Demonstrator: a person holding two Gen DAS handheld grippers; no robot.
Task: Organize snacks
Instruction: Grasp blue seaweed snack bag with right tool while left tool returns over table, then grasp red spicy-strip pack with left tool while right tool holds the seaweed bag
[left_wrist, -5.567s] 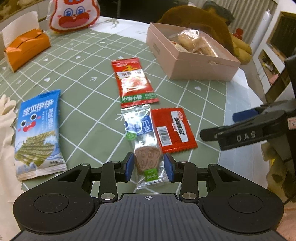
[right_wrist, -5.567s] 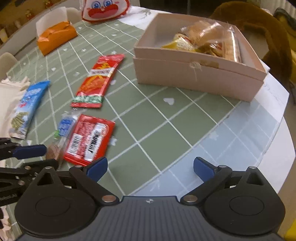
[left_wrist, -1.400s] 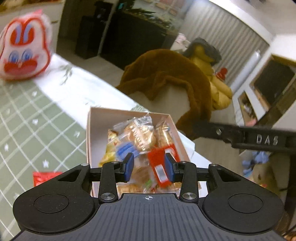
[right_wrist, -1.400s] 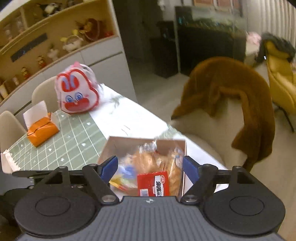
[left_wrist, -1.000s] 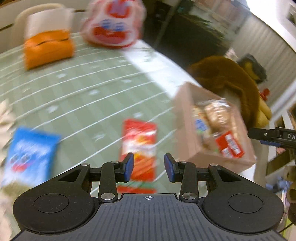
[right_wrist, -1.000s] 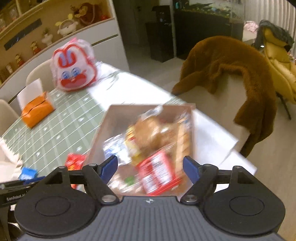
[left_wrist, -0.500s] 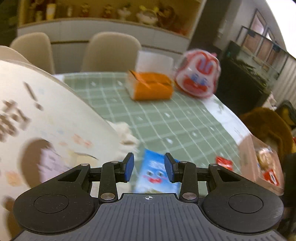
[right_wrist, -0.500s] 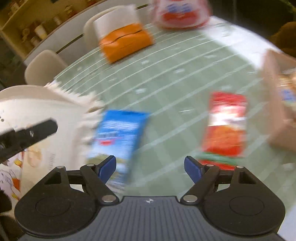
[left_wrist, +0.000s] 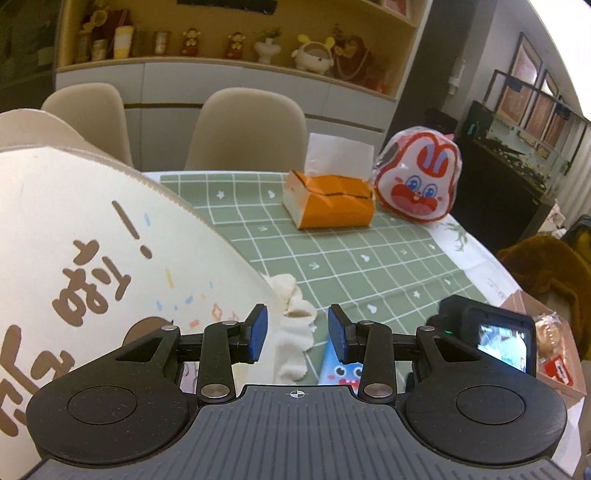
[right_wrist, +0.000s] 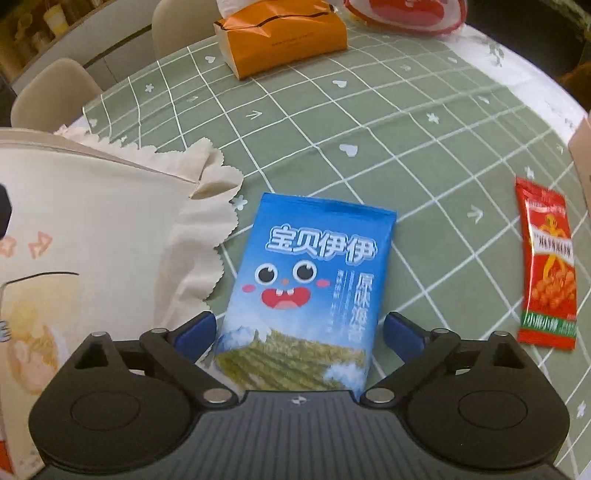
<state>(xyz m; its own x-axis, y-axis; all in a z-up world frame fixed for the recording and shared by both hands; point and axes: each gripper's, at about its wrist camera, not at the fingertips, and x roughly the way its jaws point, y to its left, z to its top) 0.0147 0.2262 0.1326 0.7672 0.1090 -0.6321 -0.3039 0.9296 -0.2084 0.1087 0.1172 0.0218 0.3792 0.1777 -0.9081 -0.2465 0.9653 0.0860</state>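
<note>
A blue seaweed snack pack (right_wrist: 310, 291) lies flat on the green checked tablecloth, its near end between the fingers of my open right gripper (right_wrist: 299, 330). A red snack pack (right_wrist: 546, 266) lies to its right. In the left wrist view my left gripper (left_wrist: 297, 332) is open and empty above the table, with the top of the blue pack (left_wrist: 341, 369) just below it and the right gripper's camera body (left_wrist: 487, 336) at its right. The pink snack box (left_wrist: 554, 365) with packs in it sits at the far right.
A large cream printed bag (right_wrist: 85, 243) with a scalloped edge lies at the left, close to the blue pack; it also fills the left of the left wrist view (left_wrist: 92, 266). An orange tissue box (left_wrist: 332, 201) and a rabbit-face bag (left_wrist: 419, 181) stand at the back. Chairs stand behind the table.
Both grippers have swung away from the pink box to the table's left side. The right gripper has come down around the blue pack. The earlier small packs now lie in the box.
</note>
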